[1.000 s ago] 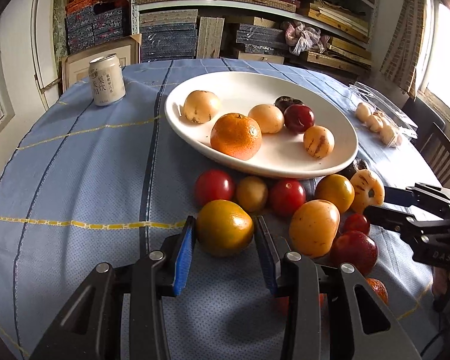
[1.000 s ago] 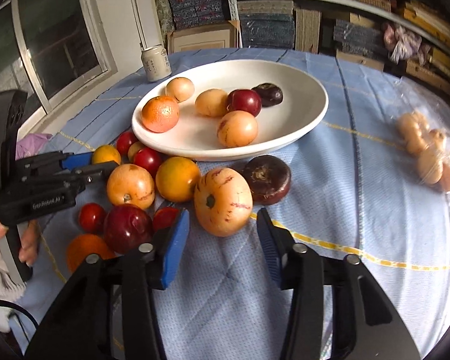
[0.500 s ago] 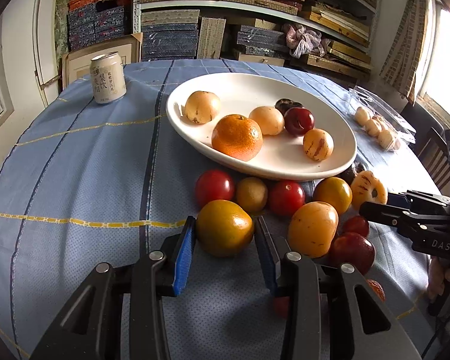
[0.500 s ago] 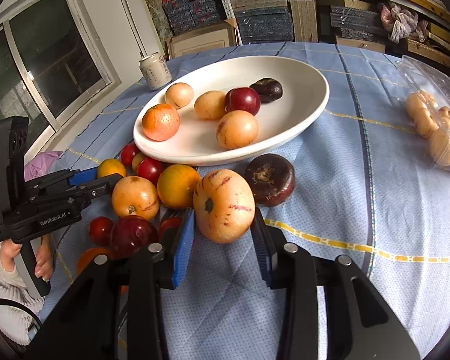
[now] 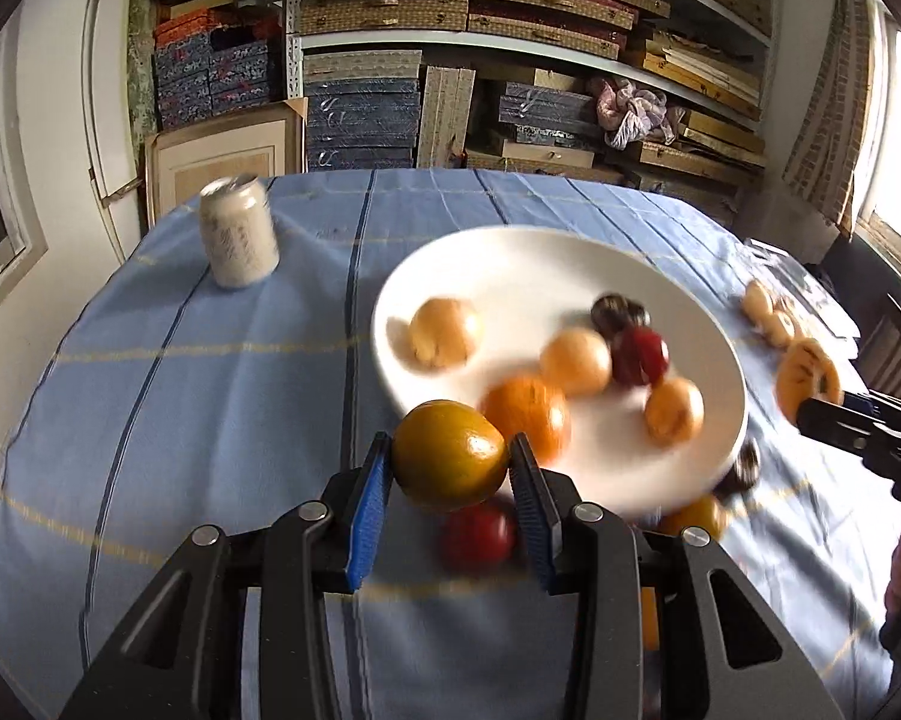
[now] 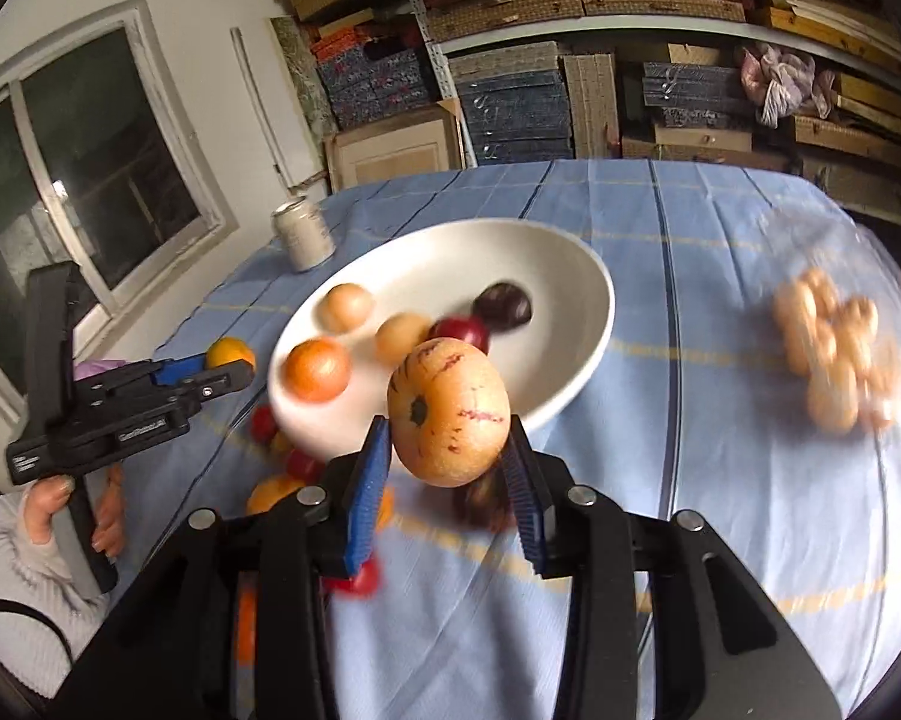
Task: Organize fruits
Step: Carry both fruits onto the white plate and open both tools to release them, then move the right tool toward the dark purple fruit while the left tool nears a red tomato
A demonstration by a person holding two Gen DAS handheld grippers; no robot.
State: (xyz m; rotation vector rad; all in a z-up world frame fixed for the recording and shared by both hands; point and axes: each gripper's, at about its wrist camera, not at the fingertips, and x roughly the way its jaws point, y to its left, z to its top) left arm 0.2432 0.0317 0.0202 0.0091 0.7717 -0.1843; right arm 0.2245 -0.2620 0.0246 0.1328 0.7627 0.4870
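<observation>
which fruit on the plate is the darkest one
The near-black purple fruit toward the far side of the white plate, just behind the red one. The rest there are orange, tan or red.

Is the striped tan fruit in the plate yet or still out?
Out. The purple-striped tan fruit is clamped between the right gripper jaws, held above the blue tablecloth short of the white oval plate.

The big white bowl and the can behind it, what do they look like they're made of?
Bowl: probably glazed ceramic, given its smooth, evenly white, softly glossy wall, though plastic can't be ruled out. Can: likely thin metal, with a pale printed matte side and a duller rim on top; blur hides the print.
</observation>
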